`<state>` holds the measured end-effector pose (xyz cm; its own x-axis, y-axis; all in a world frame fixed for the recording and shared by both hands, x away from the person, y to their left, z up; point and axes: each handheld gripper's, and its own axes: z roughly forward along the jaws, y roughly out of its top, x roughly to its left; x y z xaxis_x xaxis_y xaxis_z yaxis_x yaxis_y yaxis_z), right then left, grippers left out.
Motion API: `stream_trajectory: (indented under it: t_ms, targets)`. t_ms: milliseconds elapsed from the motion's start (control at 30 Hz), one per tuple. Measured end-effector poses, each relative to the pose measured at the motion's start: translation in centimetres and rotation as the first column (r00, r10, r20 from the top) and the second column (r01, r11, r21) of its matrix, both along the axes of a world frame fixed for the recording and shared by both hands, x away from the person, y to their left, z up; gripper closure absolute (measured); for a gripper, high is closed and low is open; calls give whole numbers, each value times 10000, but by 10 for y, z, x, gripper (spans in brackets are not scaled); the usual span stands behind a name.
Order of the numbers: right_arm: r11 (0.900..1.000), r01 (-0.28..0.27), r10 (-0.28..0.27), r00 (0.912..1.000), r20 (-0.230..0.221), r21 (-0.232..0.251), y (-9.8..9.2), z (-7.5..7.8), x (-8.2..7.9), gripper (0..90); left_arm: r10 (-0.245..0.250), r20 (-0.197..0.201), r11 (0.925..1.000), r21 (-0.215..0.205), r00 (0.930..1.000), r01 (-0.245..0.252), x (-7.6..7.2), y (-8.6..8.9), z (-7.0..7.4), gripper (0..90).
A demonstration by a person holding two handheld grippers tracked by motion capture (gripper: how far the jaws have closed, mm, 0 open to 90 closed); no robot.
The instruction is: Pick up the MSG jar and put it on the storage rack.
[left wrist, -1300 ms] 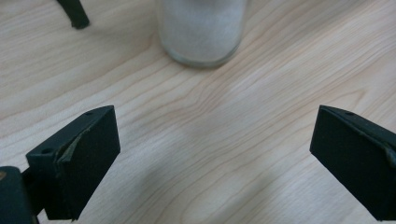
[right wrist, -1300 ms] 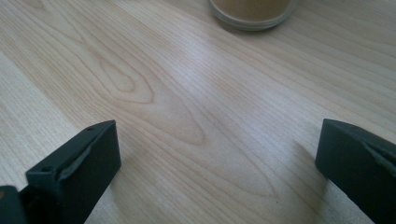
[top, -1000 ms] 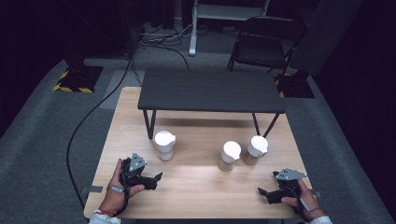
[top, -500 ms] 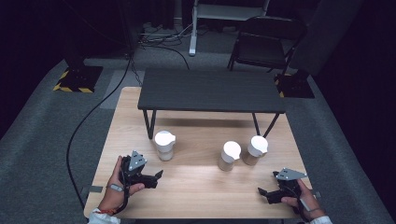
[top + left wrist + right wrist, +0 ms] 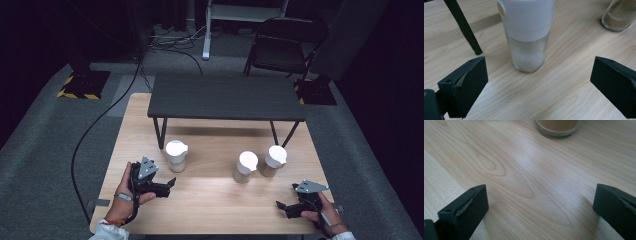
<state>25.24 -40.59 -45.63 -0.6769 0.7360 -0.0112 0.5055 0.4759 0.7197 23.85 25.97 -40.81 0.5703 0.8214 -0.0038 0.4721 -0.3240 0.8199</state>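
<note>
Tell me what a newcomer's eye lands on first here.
Three white-lidded glass jars stand in a row on the wooden table, in front of a small black bench. The left jar holds white grains; the other two hold brown. The left gripper faces the left jar, open; the right gripper is open too.

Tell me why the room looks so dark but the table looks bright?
In the high view, light falls mainly on the wooden table, with a pale glare patch before the jars, while the floor and the chair behind fade into shadow. In the left gripper view, the white-capped jar is evenly lit and fairly sharp. In the right gripper view, a soft sheen crosses the wood, and the right gripper jaws cast faint shadows.
</note>
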Motion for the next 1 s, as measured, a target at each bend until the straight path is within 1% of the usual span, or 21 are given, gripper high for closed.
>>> stream_trajectory:
  t_ms: [200, 267, 533, 633, 1000]
  targets:
    - [10000, 17, -17, 10000, -2, 0, 0, 0, 0, 0, -76, -9, 10000, 44, 10000, 76, 5, -4, 2, 10]
    - [10000, 21, -21, 10000, 0, 1, 0, 0, 0, 0, -73, -12, 9999, 121, 10000, 73, 7, -7, 2, 11]
    - [10000, 21, -21, 10000, 0, 0, 0, 0, 0, 0, 38, -134, 9997, 227, 9999, -35, 14, -9, -2, 11]
    - [10000, 22, -22, 10000, 0, -1, 0, 0, 0, 0, 109, -168, 9997, 208, 9998, -106, 17, -11, -5, 11]
    - [10000, 36, -36, 10000, -2, -1, 1, 0, 0, 0, 148, -209, 9998, 113, 9997, -146, 29, -14, -7, 12]
